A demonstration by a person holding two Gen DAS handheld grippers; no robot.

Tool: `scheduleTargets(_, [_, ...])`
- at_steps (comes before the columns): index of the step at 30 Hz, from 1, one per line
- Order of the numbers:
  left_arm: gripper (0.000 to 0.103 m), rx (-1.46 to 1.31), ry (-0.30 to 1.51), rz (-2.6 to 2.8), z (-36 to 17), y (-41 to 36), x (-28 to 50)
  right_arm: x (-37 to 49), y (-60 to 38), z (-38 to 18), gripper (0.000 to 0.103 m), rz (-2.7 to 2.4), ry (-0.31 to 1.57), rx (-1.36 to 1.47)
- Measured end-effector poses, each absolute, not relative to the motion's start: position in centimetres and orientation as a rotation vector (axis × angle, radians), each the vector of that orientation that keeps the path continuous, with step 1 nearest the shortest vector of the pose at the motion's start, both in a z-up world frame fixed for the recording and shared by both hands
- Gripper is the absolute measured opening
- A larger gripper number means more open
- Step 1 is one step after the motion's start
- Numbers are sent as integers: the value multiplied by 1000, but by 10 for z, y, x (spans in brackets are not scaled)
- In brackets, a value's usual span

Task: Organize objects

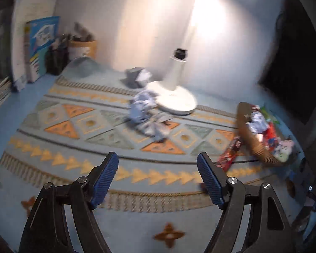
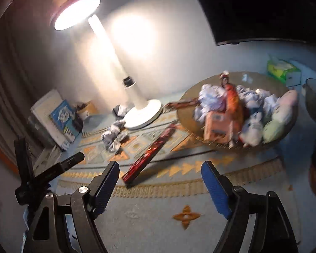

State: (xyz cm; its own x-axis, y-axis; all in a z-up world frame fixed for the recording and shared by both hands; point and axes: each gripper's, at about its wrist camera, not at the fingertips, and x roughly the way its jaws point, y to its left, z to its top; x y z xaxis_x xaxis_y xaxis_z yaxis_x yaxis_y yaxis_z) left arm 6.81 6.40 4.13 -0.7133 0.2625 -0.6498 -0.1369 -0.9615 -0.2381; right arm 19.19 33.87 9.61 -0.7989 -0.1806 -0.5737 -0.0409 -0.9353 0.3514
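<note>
We take the white lamp (image 2: 137, 97) as our landmark. The long red packet (image 2: 150, 150) lies on the patterned mat (image 2: 137, 210) in front of the lamp's base and to its right, its long axis slanting from a near end close to us up toward the woven basket (image 2: 185, 113). In the right wrist view that near end sits just ahead of the right gripper (image 2: 160, 181) and a little left of the gap between its fingers, so we judge our right hand the nearer one. From the left gripper (image 1: 158, 175) the same packet (image 1: 229, 154) lies ahead and off to the right, resting against the basket (image 1: 250, 143).

Both pairs of fingers are spread wide with nothing between them.

To take the packet we would have to close across its narrow width, with the fingers turned square to the slant.

The basket, right of the lamp, is heaped with crumpled blue-and-white wrappers, an orange box (image 2: 218, 126), a red-orange packet and pale rounded pieces. More crumpled wrappers (image 2: 113, 136) lie loose on the mat just left of the lamp's base.
</note>
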Motion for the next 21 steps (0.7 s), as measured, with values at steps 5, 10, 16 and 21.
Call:
scheduleTargets(5, [76, -1122, -314, 2770, 12, 18, 71, 166, 281, 57, 79, -2836, -308, 1126])
scheduleTargets(10, [76, -1200, -391, 2715, -4, 10, 66, 156, 273, 29, 79, -2865, -237, 1213])
scheduleTargets(16, [76, -1221, -257, 2716, -6, 25, 67, 149, 277, 21, 79, -2841, -262, 1273])
scheduleTargets(21, [76, -1170, -302, 2750, -1, 16, 73, 143, 276, 16, 79, -2819, -253, 1328])
